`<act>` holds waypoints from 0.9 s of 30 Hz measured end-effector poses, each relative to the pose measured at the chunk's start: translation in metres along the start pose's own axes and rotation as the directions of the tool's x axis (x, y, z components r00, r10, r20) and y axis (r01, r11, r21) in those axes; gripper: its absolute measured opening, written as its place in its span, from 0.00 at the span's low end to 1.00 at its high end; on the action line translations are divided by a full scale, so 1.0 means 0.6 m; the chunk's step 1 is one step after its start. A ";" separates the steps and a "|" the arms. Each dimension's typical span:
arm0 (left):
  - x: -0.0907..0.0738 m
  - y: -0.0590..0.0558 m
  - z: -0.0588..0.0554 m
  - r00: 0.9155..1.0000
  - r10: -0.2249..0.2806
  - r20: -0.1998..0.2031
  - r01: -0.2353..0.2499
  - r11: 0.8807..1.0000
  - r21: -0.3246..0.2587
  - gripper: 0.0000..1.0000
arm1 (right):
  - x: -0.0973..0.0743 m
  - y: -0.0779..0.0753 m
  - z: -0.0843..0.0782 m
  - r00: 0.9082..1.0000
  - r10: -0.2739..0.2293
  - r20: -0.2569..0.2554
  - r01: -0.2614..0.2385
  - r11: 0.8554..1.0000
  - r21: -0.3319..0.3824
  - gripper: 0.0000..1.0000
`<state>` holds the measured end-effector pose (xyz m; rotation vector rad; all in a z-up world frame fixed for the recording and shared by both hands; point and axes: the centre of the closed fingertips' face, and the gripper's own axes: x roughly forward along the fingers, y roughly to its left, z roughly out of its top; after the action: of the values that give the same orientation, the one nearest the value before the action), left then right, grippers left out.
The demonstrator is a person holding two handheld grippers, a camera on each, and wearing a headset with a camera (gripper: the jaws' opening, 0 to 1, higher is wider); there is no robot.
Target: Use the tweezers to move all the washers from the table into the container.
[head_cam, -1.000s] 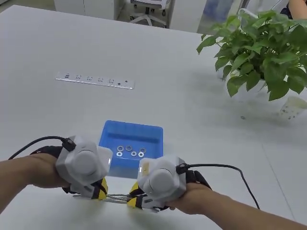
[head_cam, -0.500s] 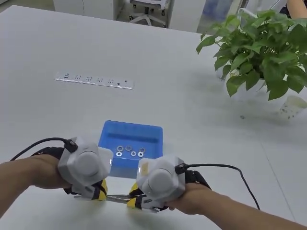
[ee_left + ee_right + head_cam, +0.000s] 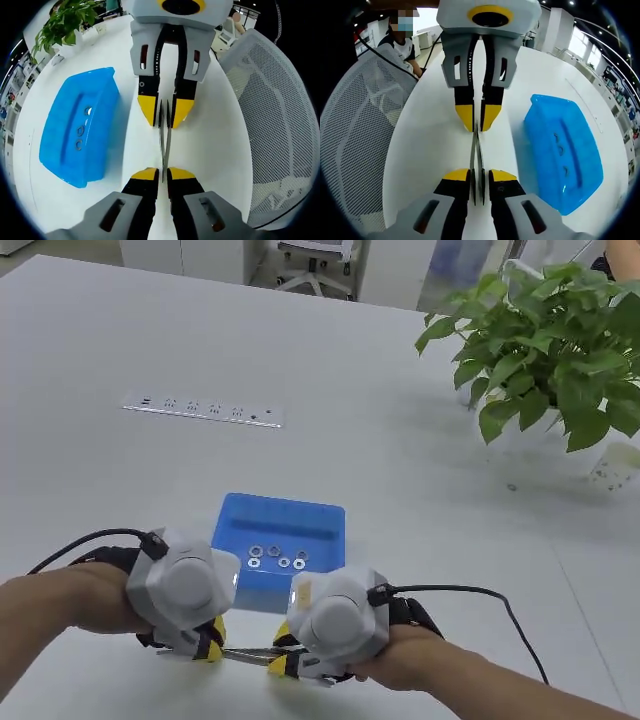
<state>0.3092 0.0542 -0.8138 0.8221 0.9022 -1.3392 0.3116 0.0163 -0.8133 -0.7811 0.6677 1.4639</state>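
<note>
The blue container (image 3: 280,530) sits on the white table just beyond my hands, with several washers (image 3: 276,558) lying in it. My left gripper (image 3: 207,646) and right gripper (image 3: 280,660) point at each other near the table's front edge. Thin metal tweezers (image 3: 246,652) span the short gap between them. In the left gripper view, my left gripper (image 3: 163,175) is shut on one end of the tweezers (image 3: 164,142); the container (image 3: 65,135) lies to the left. In the right gripper view, my right gripper (image 3: 478,176) is shut on the tweezers (image 3: 475,150), with the container (image 3: 570,155) to the right.
A white power strip (image 3: 205,410) lies farther back on the table (image 3: 400,460). A potted plant (image 3: 550,350) stands at the back right, next to a small cup (image 3: 612,466). A mesh chair (image 3: 270,125) is beside the table's near edge. Cables trail from both grippers.
The head view has shifted slightly. The two grippers stay facing each other with the tweezers between them, and the washers in the container have not moved.
</note>
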 end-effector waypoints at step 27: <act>-0.122 -0.018 0.061 0.962 0.145 0.232 -0.100 0.976 -0.193 0.63 | -0.161 -0.051 -0.009 0.959 -0.254 0.123 0.225 0.951 0.210 0.60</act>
<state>0.2995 0.0528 -0.7318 0.5499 0.7511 -1.2008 0.3411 -0.0442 -0.7377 -0.5736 0.5703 1.2012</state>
